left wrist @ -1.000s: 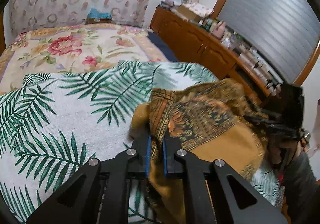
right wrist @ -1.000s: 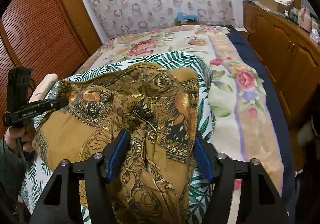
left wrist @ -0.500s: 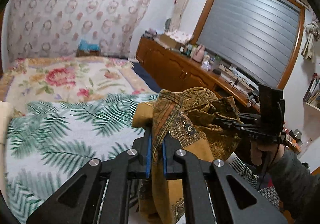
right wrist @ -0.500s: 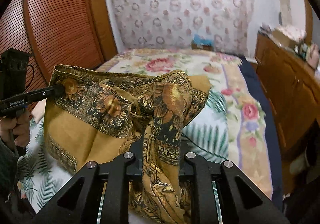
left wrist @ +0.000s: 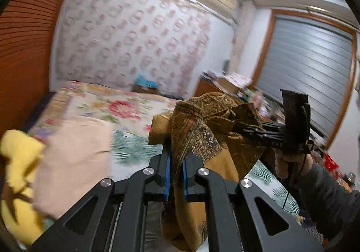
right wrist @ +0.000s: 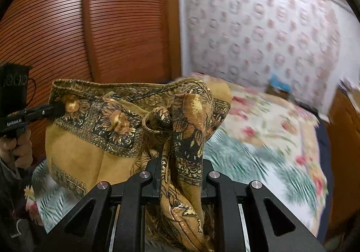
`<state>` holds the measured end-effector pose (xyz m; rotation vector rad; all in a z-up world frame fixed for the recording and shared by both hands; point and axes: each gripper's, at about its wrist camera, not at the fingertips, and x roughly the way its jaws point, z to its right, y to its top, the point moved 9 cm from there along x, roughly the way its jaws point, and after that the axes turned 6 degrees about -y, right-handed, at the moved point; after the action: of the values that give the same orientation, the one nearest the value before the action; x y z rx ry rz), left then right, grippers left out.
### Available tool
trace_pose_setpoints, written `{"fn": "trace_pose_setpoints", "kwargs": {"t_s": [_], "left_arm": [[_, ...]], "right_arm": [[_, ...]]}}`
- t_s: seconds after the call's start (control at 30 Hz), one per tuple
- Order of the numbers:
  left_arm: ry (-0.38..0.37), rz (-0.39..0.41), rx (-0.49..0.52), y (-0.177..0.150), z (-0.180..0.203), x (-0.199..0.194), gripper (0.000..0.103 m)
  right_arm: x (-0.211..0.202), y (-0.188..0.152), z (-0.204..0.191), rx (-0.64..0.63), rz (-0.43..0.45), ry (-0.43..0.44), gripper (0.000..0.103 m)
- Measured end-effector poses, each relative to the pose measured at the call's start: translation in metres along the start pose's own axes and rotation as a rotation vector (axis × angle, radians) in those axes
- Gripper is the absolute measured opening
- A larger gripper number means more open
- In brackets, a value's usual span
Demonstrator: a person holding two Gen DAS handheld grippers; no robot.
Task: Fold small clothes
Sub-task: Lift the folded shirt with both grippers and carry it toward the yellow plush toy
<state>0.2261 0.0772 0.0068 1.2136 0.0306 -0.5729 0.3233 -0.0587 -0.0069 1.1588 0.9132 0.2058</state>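
Both grippers clench the mustard paisley scarf [right wrist: 96, 139], lifted clear above the palm-print bedspread [right wrist: 247, 162]: the left gripper [left wrist: 175, 162] pinches one bunched edge, the right gripper [right wrist: 180, 162] another.

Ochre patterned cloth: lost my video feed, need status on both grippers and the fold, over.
Left gripper shut on ochre patterned cloth. Right gripper clamped on another edge. Cloth bunched, lifted above palm-print cover, unfolded. Pink folded cloth lies nearby left.

The mustard-gold cloth [right wrist: 94, 139] with dark floral, paisley-patterned borders hangs bunched and draped in the air above the bed, pinched at two points along its edge.
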Motion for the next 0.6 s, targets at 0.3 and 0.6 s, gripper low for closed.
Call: {"fn": "trace_pose_setpoints", "kwargs": {"t_s": [0.3,0.6], "left_arm": [[0.181,0.074,-0.135,-0.015,-0.097,-0.045,0.009],[0.261,0.023,-0.217,-0.056,-0.145,-0.048,0.009]], "right_arm": [[0.123,0.082,-0.051,-0.16,-0.011,0.137,0.018],[0.25,0.113,-0.09,-0.3,-0.125,0.173,0.018]]}}
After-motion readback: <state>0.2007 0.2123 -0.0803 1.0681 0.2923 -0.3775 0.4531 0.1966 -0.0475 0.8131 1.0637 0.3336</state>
